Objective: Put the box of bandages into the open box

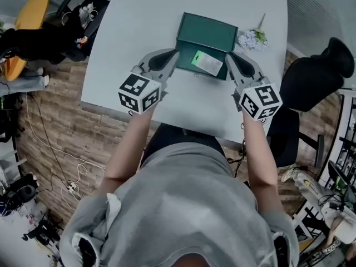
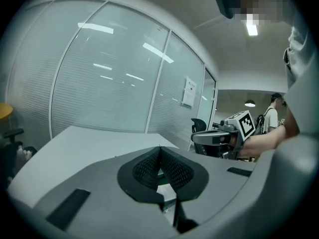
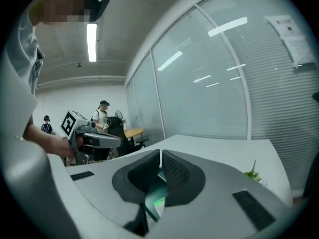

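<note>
So the person's left gripper (image 1: pixel 176 54) is shut with nothing in it, jaw tips pressed together in its own view. It hovers over the bench (image 1: pixel 133 32), just off the left edge of the open box (image 1: pixel 207 29). The box of bandages (image 1: pixel 207 63) lies inside that green box (white label with a green patch, a bit tilted), right between the two grippers. The right gripper (image 1: pixel 230 57) is closed and empty too, just off the open box's right side. Further right of it, a small bunch of flowers (image 1: pixel 251 38) sits on the bench.
</note>
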